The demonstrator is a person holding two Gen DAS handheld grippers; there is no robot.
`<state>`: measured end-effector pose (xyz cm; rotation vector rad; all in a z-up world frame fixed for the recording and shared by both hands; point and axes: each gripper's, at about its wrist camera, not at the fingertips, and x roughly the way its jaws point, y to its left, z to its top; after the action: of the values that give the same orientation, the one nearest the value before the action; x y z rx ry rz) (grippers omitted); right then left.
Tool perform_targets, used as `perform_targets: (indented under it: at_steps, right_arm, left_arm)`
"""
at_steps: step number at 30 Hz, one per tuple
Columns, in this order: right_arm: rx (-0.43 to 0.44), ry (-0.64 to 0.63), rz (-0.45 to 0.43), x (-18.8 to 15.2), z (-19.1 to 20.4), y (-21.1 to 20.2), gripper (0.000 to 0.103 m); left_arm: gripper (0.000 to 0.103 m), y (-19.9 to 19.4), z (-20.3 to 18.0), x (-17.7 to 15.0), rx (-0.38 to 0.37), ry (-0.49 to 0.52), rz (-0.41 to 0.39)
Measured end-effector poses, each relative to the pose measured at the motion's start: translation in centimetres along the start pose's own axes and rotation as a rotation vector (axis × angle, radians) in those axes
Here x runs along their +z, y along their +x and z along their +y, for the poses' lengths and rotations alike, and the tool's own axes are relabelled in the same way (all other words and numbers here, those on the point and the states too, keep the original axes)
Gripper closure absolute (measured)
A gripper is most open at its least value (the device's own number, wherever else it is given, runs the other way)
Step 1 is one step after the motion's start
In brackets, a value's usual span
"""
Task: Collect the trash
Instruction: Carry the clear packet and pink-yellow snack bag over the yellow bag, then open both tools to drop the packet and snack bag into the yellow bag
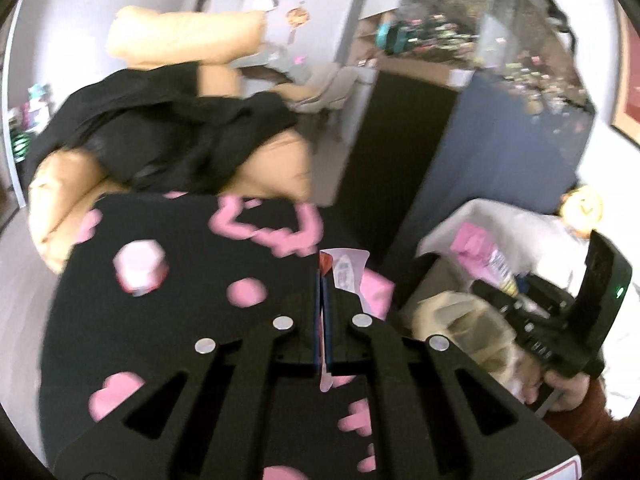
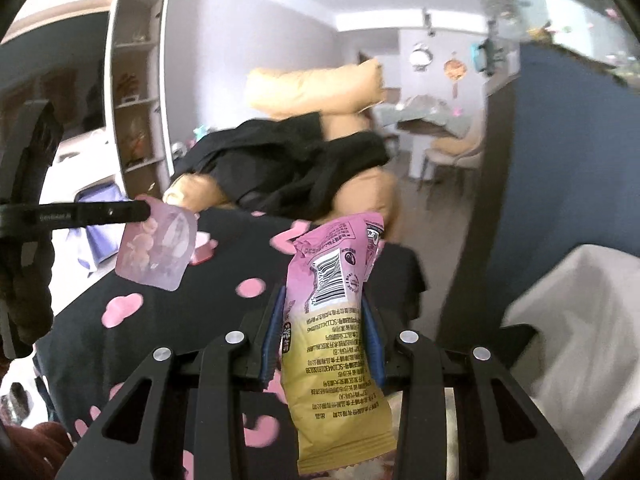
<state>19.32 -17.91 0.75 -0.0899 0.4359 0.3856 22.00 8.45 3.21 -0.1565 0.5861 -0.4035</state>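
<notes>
Snack wrapper [image 2: 334, 320] in pink and yellow stands between the fingers of my right tongs [image 2: 323, 322], which are closed partway onto its sides. Its long axis runs along the fingers: the crumpled pink end with the barcode points forward and up, and the yellow end hangs back toward the camera. It is held in the air above the near edge of the table [image 2: 224, 264], whose black cloth has pink shapes on it.

My left tongs [image 1: 322, 292] are pressed almost fully together on a thin, flat packet [image 1: 347, 270]. In the right wrist view the same packet [image 2: 158, 246] shows as a translucent pinkish square with rounded corners, gripped at its upper corner by the left tongs [image 2: 138, 212] and hanging tilted, its flat face toward that camera. It too is off the table, over the left side.

A small pink-and-white cup [image 1: 140, 268] sits on the cloth further left. A white-lined trash bin [image 1: 532, 240] stands to the right of the table, with a pink wrapper visible at it. Behind the table is a tan armchair [image 1: 276, 168] with black clothing [image 1: 160, 136] draped over it.
</notes>
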Motion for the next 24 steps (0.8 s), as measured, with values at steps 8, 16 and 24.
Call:
perform_targets:
  at_steps: [8, 16, 24]
  right_arm:
    - [-0.158, 0.055, -0.031, -1.8, -7.0, -6.3, 0.069]
    - [-0.263, 0.142, -0.016, -4.7, -13.2, -9.0, 0.069]
    - [-0.285, 0.188, 0.003, -6.7, -15.4, -9.3, 0.069]
  left_arm:
    - [0.102, 4.0, -9.5, 1.9, -0.145, 0.048, 0.008]
    - [0.102, 10.6, -15.1, -0.3, -0.226, 0.071, 0.153]
    - [0.102, 17.0, -18.4, -5.3, -0.280, 0.068, 0.336]
